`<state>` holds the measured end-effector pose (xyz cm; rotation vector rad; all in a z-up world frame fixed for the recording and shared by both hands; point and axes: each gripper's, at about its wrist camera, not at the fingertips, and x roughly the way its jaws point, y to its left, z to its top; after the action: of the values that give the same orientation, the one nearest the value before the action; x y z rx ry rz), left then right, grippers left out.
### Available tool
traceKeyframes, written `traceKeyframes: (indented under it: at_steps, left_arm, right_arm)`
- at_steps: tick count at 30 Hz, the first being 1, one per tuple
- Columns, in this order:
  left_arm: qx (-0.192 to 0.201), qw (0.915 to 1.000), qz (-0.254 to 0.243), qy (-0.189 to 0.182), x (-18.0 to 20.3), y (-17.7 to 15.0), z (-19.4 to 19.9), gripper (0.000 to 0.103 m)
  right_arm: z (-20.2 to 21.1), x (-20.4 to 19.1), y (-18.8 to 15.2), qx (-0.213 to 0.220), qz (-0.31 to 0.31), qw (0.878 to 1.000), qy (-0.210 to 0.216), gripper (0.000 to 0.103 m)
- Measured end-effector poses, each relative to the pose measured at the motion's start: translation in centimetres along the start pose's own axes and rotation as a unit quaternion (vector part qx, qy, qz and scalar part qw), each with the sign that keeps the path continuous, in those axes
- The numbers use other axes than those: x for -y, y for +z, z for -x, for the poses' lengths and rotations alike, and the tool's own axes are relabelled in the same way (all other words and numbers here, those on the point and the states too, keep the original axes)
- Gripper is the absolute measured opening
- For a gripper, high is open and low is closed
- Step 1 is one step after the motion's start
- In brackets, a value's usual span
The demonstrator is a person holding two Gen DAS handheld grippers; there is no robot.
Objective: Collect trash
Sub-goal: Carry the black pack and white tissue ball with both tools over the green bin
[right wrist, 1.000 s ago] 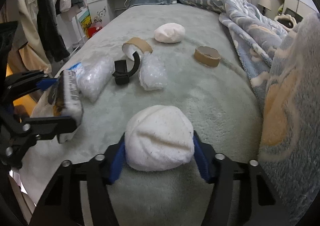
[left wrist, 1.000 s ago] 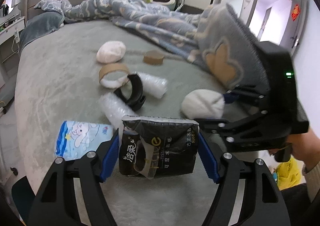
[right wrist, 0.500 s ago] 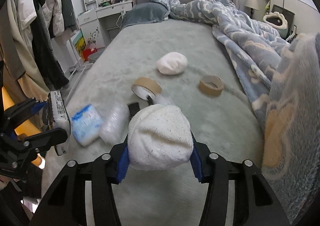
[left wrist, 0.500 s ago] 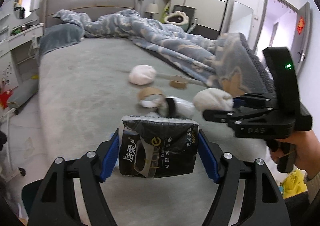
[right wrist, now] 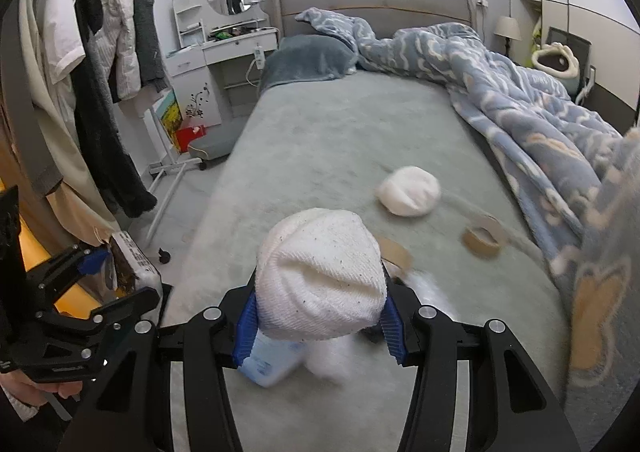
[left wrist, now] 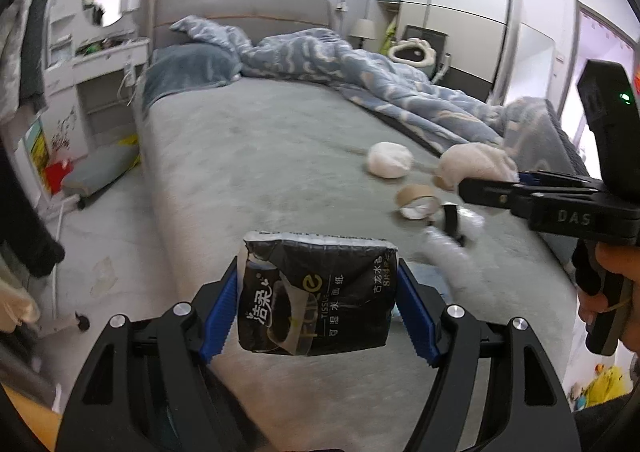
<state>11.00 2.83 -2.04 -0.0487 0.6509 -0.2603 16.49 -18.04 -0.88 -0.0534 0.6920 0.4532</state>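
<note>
Left wrist view: the left tool (left wrist: 318, 312) clamps a black tissue pack (left wrist: 316, 298) clear of the bed (left wrist: 260, 156), so keep that squeeze steady on the way to a bin. Right wrist view: the right tool (right wrist: 318, 322) grips a white balled sock (right wrist: 320, 272) above the bed's near end; carry it level, since another sock (right wrist: 409, 191) and a tape roll (right wrist: 482, 240) still await collection.

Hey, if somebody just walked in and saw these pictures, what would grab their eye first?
Front and centre, the left gripper clamps a crumpled black plastic tissue pack, and the right gripper clamps a white knitted fabric ball. Behind them, a second white ball lies on the grey-green bed cover, beside a rumpled blue patterned blanket.
</note>
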Motion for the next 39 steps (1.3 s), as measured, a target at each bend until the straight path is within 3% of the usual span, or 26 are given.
traceKeyframes:
  at_steps: [10, 16, 21, 33, 39]
  left_arm:
    - [-0.039, 0.9979, 0.035, 0.038, -6.5, -2.6, 0.5, 0.075]
    - [-0.072, 0.9939, 0.072, 0.043, -10.2, -4.7, 0.1, 0.075]
    - [-0.094, 0.9913, 0.07, 0.06, -12.4, -6.4, -0.3, 0.075]
    - [-0.192, 0.9735, 0.1, 0.073, -17.6, -11.2, -2.3, 0.075]
    - [-0.233, 0.9603, 0.134, 0.075, -20.8, -13.2, -2.7, 0.075]
  right_arm:
    - [-2.2, -6.6, 1.0, -0.003, 0.021, 0.999, 0.039, 0.052]
    - [-4.5, -11.3, 1.1, -0.019, 0.036, 0.996, 0.074, 0.052]
    - [-6.0, -14.3, 1.4, -0.031, 0.044, 0.994, 0.091, 0.052]
    - [-9.4, -19.9, 1.1, -0.058, 0.07, 0.99, 0.11, 0.052]
    - [-11.5, -22.9, 0.1, -0.089, 0.092, 0.984, 0.126, 0.052]
